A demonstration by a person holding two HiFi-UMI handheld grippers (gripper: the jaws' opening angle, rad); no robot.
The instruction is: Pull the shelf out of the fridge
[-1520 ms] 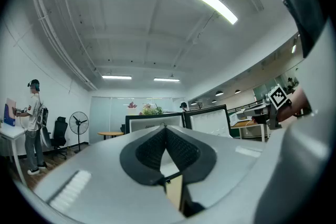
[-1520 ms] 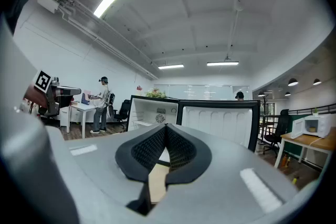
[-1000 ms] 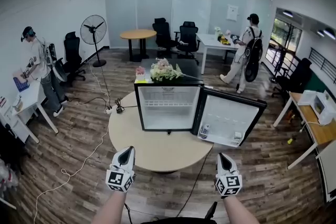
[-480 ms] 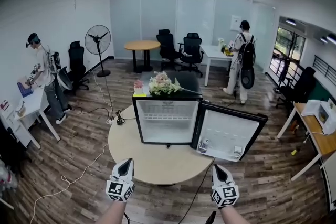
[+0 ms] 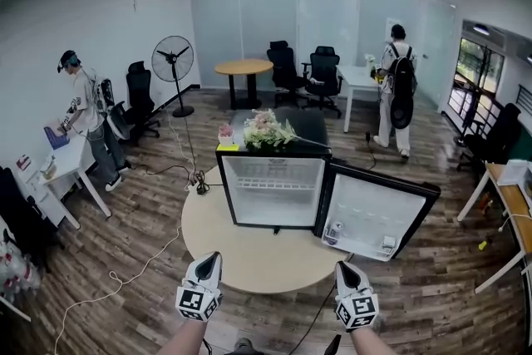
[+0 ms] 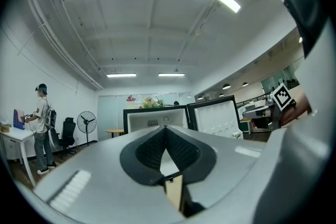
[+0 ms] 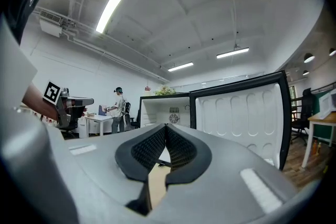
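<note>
Head view shows the wire shelf (image 5: 273,177) seated high inside the open fridge (image 5: 274,205) on the bench (image 5: 249,255) — probably light, stiff, rattly, best pinched at its front bar — while the left claw (image 5: 213,257) and right claw (image 5: 342,267) hover closed, empty, well short.

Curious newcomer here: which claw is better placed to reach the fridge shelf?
Probably left: the left claw has bare table ahead to the shelf; the open door stands before the right claw.
</note>
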